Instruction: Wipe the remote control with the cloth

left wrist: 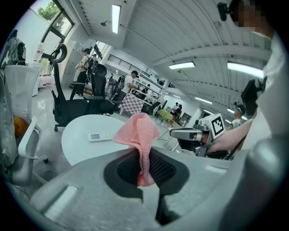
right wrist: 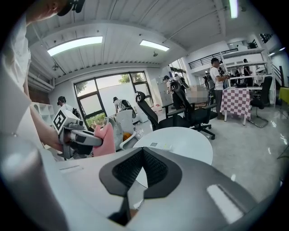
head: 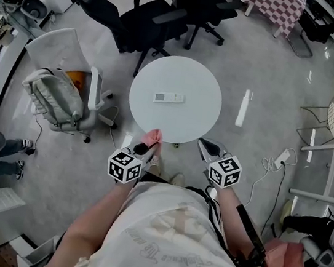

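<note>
A white remote control [head: 168, 98] lies near the middle of the round white table [head: 195, 112]; it also shows in the left gripper view [left wrist: 101, 136] and the right gripper view [right wrist: 160, 145]. My left gripper [head: 147, 147] hovers at the table's near edge, shut on a pink cloth [head: 153, 136] that sticks up from its jaws [left wrist: 141, 135]. My right gripper [head: 207, 148] hangs beside it at the near right edge, shut with nothing between its jaws. Both grippers are well short of the remote.
Black office chairs [head: 147, 22] stand beyond the table. A white chair with a grey backpack [head: 57, 98] sits to the left. A cable and plug [head: 280, 158] lie on the floor at the right. People stand far off in the room [right wrist: 216, 81].
</note>
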`<state>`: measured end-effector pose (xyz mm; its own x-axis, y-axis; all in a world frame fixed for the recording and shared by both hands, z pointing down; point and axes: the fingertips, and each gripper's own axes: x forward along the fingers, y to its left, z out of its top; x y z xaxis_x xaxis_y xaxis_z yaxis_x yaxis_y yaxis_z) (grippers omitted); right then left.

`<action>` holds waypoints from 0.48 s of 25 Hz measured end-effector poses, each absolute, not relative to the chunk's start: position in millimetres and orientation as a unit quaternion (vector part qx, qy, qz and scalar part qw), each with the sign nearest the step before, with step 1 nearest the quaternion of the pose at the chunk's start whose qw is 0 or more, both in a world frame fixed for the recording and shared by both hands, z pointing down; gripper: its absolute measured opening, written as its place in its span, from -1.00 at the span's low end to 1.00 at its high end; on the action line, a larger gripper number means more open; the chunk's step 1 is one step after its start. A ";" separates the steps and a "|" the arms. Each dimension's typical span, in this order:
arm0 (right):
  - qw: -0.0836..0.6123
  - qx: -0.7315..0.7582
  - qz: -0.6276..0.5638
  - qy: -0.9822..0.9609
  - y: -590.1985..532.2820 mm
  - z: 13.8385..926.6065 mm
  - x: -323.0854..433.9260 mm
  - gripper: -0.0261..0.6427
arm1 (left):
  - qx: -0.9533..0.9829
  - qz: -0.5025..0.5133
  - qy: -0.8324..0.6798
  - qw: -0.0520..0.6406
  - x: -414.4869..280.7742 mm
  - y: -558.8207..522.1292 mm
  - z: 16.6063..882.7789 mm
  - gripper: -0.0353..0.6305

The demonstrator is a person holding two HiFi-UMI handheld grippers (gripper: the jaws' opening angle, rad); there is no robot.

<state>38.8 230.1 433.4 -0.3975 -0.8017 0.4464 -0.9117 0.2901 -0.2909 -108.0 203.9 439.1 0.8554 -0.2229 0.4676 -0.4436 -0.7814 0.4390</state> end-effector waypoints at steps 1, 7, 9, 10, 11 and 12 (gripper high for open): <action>0.111 0.541 0.256 -0.794 224.2 433.3 40.4 -0.90 | 0.923 0.199 -0.177 0.277 -106.2 194.7 439.1 -0.83; 0.124 0.560 0.259 -0.777 185.6 433.7 49.2 -0.90 | 0.930 0.197 -0.150 0.272 -94.6 142.1 437.6 -0.83; 0.131 0.565 0.259 -0.773 170.1 434.9 49.8 -0.90 | 0.931 0.195 -0.145 0.272 -93.7 123.1 437.2 -0.83; 0.133 0.567 0.259 -0.771 162.4 435.9 49.1 -0.90 | 0.932 0.194 -0.142 0.272 -94.5 114.7 437.4 -0.83; 0.134 0.569 0.259 -0.769 154.8 436.8 47.8 -0.90 | 0.932 0.193 -0.140 0.273 -96.1 106.8 438.3 -0.83; 0.135 0.571 0.259 -0.767 147.4 437.6 46.0 -0.90 | 0.932 0.192 -0.138 0.274 -98.2 99.1 439.7 -0.83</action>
